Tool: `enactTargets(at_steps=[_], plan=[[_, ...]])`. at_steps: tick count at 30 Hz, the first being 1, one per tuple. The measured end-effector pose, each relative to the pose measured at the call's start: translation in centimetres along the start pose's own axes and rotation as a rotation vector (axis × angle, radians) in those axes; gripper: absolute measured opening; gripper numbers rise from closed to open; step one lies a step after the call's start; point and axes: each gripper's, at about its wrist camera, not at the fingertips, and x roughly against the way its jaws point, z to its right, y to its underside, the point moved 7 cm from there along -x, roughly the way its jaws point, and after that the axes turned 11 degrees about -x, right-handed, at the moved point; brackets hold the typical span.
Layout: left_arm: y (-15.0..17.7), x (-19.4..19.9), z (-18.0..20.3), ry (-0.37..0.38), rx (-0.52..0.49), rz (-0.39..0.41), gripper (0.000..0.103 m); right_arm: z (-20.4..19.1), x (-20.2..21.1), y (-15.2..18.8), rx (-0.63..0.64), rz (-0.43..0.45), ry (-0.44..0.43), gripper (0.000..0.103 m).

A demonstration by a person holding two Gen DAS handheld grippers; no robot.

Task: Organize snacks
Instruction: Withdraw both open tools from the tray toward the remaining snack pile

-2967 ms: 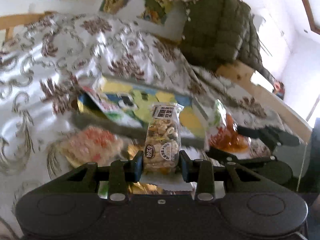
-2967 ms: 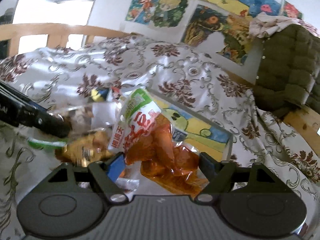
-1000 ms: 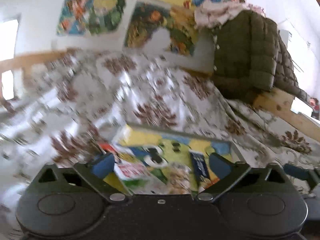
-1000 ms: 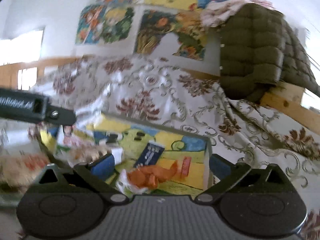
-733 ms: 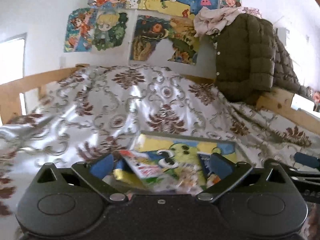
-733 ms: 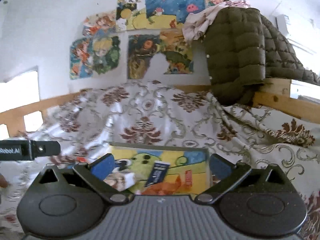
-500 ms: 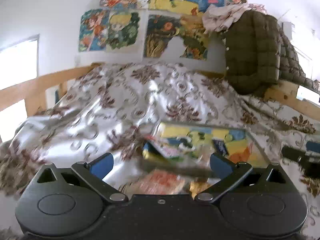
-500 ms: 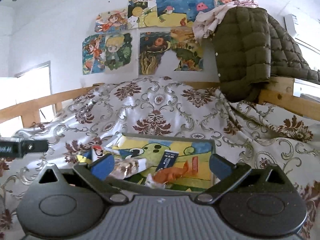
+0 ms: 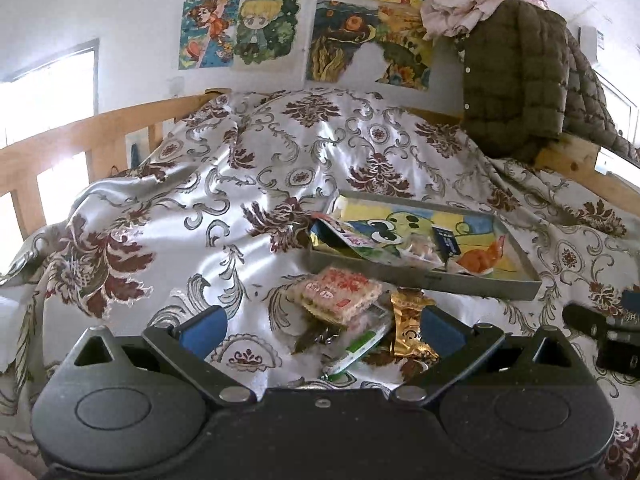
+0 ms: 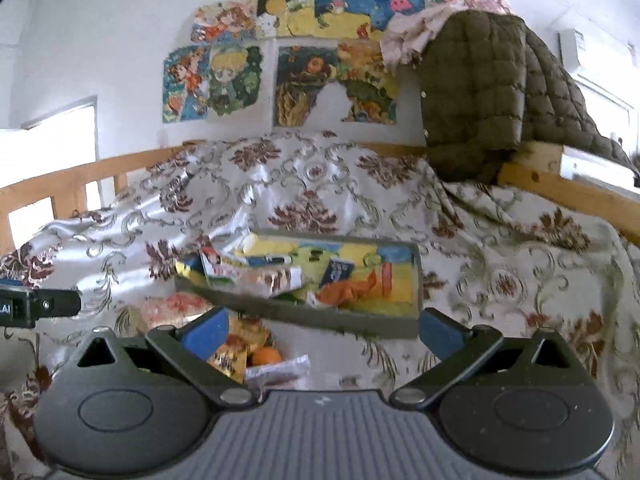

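A grey tray [image 9: 424,278] with a yellow cartoon bottom lies on the bed and holds several snack packs, among them an orange pack [image 9: 478,258]. It also shows in the right wrist view [image 10: 320,314]. In front of it on the bedspread lie a pink-red pack [image 9: 340,290], a gold pack [image 9: 410,326] and a green-white pack [image 9: 356,350]. My left gripper [image 9: 320,330] is open and empty, just short of these loose packs. My right gripper [image 10: 320,330] is open and empty, short of the tray, with a gold-orange pack [image 10: 244,346] by its left finger.
A floral satin bedspread [image 9: 224,200] covers the bed. A wooden rail [image 9: 80,128] runs along the left and back. A green padded jacket [image 9: 520,80] hangs at the back right. Posters [image 9: 320,28] cover the wall. The right gripper's tip [image 9: 600,330] shows at the right.
Both grippers let go of their packs, which now lie in the tray. Both have pulled back and up from the tray, with jaws open; the loose packs in front have come into view.
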Motion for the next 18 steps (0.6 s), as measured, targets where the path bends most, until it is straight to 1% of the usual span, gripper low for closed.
enactTargets(at_steps=[4,9,12,18], plan=[[0.1,0.1,0.3,0.001,-0.010,-0.006,0.102,0.1,0.3,1.4,-0.034,-0.059,0.016,0.103],[0.7,-0.1,0.9,-0.001,-0.051,-0.044,0.102,-0.6,1.2,2.1,-0.017,-0.059,0.022,0.103],[1.1,-0.4,1.0,-0.008,-0.063,-0.076,0.102,-0.8,1.4,2.6,-0.014,-0.077,0.039,0.103],[1.5,-0.8,0.8,-0.015,-0.058,-0.107,0.102,-1.5,0.8,3.3,0.004,-0.143,0.011,0.103]])
